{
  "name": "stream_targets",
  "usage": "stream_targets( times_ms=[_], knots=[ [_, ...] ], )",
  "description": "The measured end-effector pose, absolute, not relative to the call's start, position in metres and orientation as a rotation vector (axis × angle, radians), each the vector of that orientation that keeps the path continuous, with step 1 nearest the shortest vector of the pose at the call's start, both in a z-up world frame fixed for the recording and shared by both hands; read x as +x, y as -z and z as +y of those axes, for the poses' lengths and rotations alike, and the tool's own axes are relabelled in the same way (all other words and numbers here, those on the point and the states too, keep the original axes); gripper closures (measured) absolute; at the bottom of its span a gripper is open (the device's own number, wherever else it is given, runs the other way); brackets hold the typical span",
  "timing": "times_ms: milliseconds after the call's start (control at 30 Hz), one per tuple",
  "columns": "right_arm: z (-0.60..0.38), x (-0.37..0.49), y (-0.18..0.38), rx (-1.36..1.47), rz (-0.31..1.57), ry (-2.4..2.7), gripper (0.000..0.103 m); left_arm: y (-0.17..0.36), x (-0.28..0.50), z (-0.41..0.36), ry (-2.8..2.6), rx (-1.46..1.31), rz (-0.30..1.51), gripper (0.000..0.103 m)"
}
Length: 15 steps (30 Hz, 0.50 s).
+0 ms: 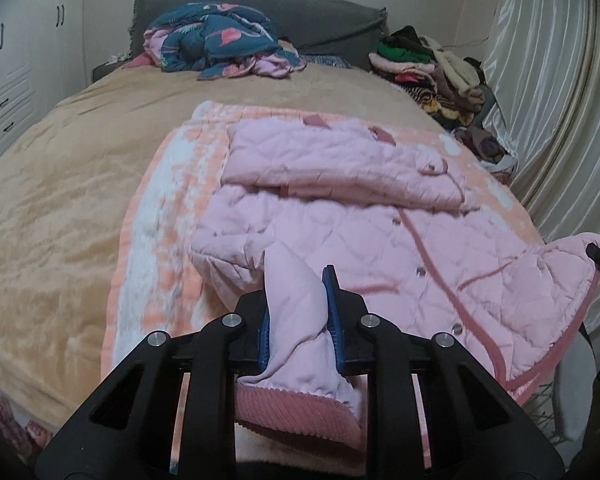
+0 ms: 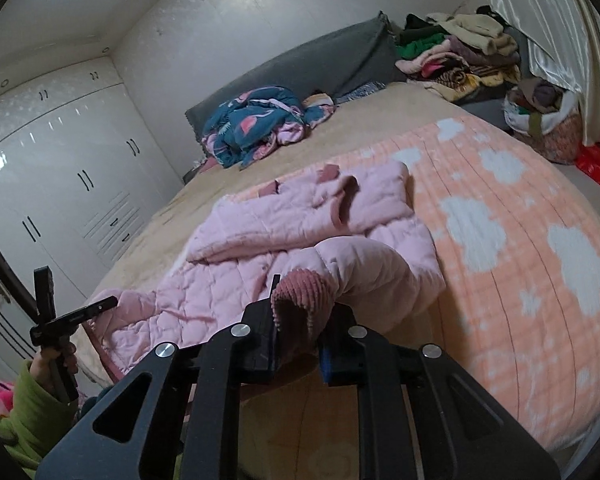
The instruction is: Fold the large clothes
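While the pink quilted jacket with dusty-rose corduroy trim (image 1: 340, 184) lies spread on the peach blanket with white cloud shapes (image 2: 500, 216), both grippers have hold of its near edge. Seen from the left wrist, the left gripper (image 1: 298, 312) has its blue-padded jaws pinching a fold of the jacket's pale lining, with the corduroy hem hanging just below them at 6 o'clock. Seen from the right wrist, the right gripper (image 2: 300, 328) has its jaws pressed onto a corduroy-edged corner of the same jacket, which bulges up and away toward 12 o'clock. The blanket covers the near part of the tan bedspread (image 1: 60, 184). A crumpled teal flamingo-print quilt (image 1: 220, 40) sits at 11 o'clock by the grey headboard (image 1: 300, 12), and a stack of folded clothes (image 1: 424, 64) lies at 1 o'clock near the cream curtain (image 1: 548, 100). A green sleeve (image 2: 36, 412) shows at 8 o'clock in the right view.
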State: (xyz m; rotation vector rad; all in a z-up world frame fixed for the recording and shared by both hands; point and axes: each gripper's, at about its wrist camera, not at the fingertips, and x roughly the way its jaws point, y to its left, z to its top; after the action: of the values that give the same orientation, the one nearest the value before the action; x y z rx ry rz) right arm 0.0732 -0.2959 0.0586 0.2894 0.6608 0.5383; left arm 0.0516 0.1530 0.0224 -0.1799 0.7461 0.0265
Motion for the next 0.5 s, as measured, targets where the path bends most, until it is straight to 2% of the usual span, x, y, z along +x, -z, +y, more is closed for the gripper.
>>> stream_targets(
  times_ms=[500],
  knots=[
    [-0.288,0.141,-0.086,0.282,0.613,-0.506,0.09,-0.062,0.11,0.161,-0.022,-0.205,0.663,0.088]
  ],
)
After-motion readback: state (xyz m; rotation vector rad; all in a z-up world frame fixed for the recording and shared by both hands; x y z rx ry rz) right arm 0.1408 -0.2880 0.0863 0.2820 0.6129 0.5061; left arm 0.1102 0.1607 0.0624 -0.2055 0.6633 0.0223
